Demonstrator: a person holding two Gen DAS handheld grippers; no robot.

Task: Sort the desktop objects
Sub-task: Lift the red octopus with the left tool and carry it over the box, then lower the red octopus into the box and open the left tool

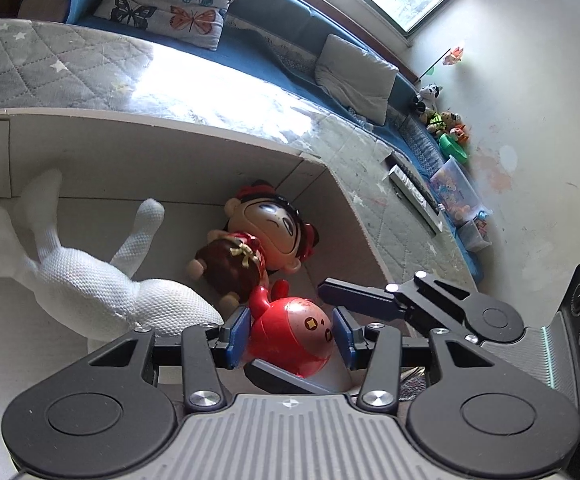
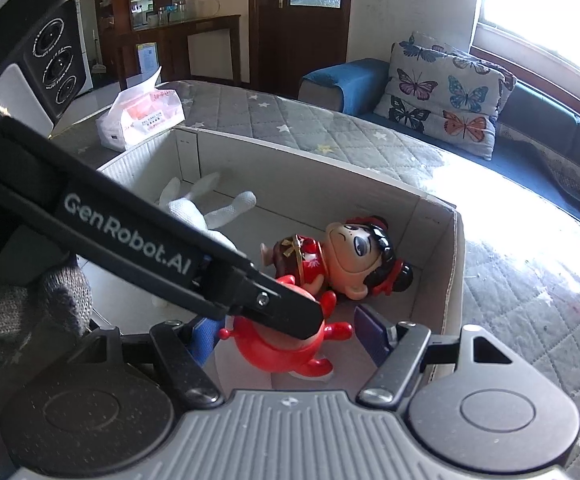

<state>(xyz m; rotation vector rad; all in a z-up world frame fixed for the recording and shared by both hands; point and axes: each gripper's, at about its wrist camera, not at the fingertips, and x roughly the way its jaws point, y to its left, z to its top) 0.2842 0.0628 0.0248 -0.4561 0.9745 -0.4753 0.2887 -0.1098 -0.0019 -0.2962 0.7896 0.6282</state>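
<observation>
The left tool (image 1: pixel 290 334) sits with its blue pads (image 1: pixel 238 330) on either side of the red round toy (image 1: pixel 290 334), the left pad against the toy's side and the right pad at most a sliver off it, so it looks clamped on the toy, though full contact on the right cannot be confirmed. The toy hangs over the near right part of the open cardboard box (image 1: pixel 329 184), just above its floor. The right tool (image 2: pixel 286 340) reaches in from the right with its fingers spread wide, one blue pad (image 2: pixel 204 342) and one purple pad (image 2: pixel 371 334) standing clear of the same red toy between them. In the right wrist view the left tool's black arm crosses in front of the toy and hides its top. Just beyond the toy lies a doll with a big head and red dress (image 1: pixel 258 236), on its side, touching or nearly touching the toy. To the left in the box lies a white plush animal (image 1: pixel 90 280). The box rests on a quilted grey cover with stars (image 2: pixel 290 116), where a tissue pack (image 2: pixel 138 118) stands beyond the box's far left corner.
</observation>
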